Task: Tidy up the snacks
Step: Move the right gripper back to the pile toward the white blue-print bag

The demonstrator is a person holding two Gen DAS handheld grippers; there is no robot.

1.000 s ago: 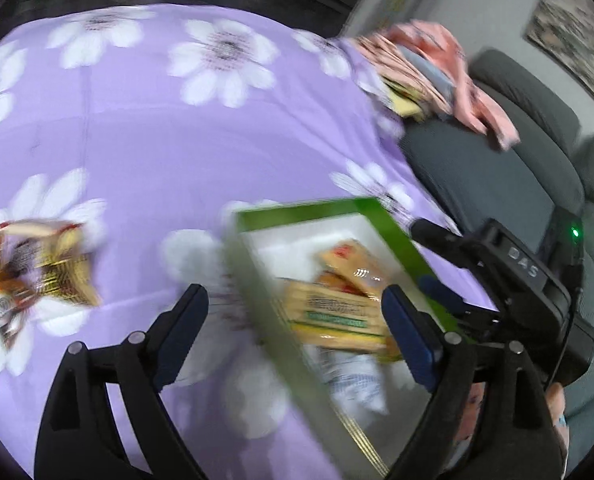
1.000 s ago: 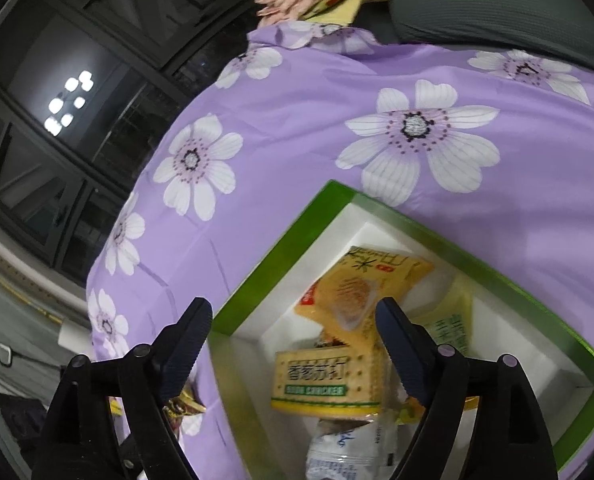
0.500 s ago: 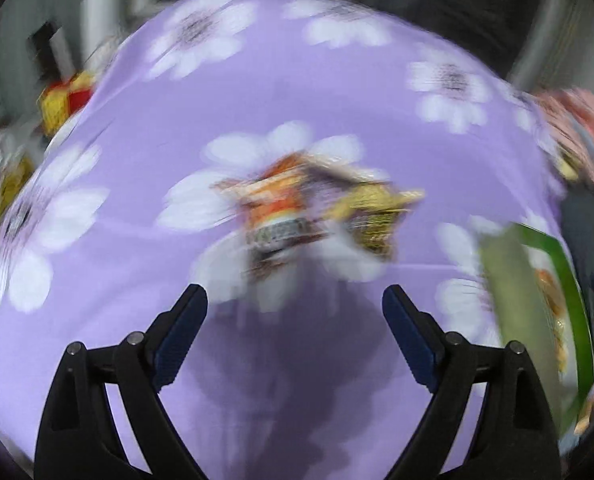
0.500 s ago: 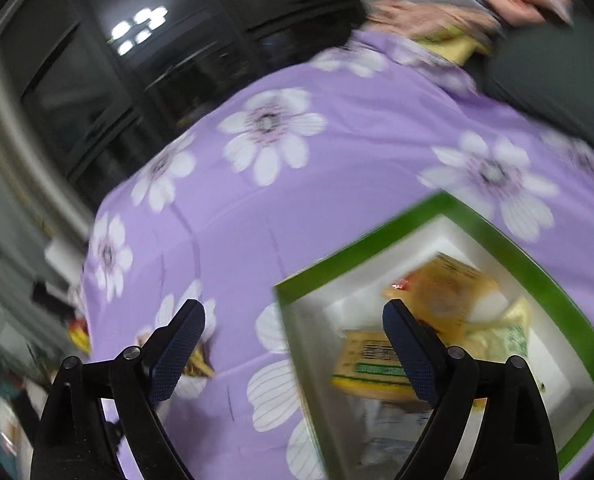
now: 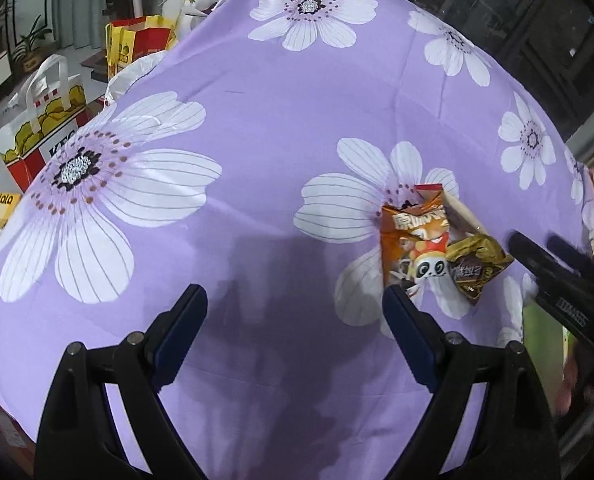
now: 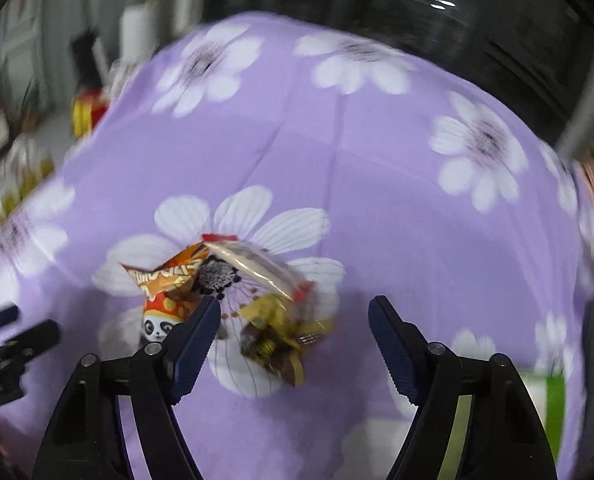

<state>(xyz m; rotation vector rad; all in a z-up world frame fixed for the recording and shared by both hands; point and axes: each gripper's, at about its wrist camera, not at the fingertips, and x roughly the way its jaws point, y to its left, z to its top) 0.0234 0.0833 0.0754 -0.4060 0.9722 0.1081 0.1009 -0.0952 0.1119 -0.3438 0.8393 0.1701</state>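
Fingers (image 6: 295,344) of the right hand, just narrowing but empty, tilt down above the gold snack packet (image 6: 285,336).

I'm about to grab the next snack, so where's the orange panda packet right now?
The orange panda packet lies on the purple flowered cloth, right of centre in the left wrist view, touching a gold-brown wrapper on its right, just beyond the left gripper's right fingertip.

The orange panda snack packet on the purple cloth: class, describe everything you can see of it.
The orange panda snack packet is a small, glossy, crinkled foil-like pouch, orange with white lettering and a cartoon panda near its lower end. It looks sealed and lies flat on the purple flowered cloth, over a white flower. A gold-brown wrapped snack overlaps its right edge, and a clear wrapper with red ends lies against its top. Neither claw touches it.
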